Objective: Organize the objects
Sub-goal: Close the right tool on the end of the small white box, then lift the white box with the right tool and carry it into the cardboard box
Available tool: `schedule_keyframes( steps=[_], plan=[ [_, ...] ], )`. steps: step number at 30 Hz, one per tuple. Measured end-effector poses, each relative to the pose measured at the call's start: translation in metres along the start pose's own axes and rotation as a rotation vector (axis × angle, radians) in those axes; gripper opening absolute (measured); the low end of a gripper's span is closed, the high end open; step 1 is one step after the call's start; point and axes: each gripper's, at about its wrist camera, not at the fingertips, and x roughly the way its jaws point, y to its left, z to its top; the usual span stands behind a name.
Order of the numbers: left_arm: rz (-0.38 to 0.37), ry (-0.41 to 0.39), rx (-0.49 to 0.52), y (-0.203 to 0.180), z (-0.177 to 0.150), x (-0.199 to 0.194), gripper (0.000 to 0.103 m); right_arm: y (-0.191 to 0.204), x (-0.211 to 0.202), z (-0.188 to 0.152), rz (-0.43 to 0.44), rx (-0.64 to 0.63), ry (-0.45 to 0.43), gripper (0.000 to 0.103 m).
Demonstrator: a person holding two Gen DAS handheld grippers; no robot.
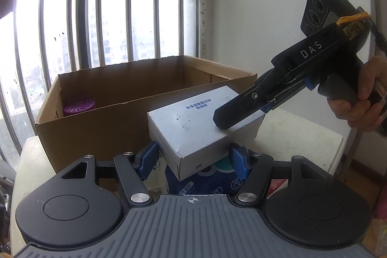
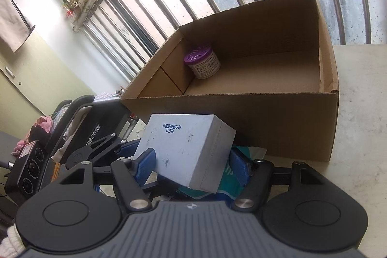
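Holding a grey box (image 1: pixel 193 127) between both grippers, tilted, just in front of the cardboard box's (image 1: pixel 101 127) near wall, over packets at the table's front edge. Left gripper (image 1: pixel 193 161) straddling the lower corner, pads seemingly touching, grip not certain; right gripper (image 2: pixel 191 165) closing on the opposite end, contact unclear. Squeezing evenly and levelling before lifting over the wall seems wise. Reading "DAS" on the right gripper's body; blue Chinese print on the lid, too small to read.

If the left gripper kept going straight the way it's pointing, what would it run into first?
Most likely the grey box, which already sits between the jaws of the left gripper, with the right gripper on its far end. Behind it stands the near wall of the cardboard box. Depth is hard to judge.
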Motion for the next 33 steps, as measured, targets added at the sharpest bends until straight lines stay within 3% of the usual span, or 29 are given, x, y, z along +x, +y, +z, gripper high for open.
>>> schedule_keyframes(
  steps=[33],
  plan=[
    [0.063,-0.139,0.022,-0.014,0.035,-0.038,0.063,0.050,-0.042,0.010,0.008,-0.087,-0.145,0.064]
  ],
)
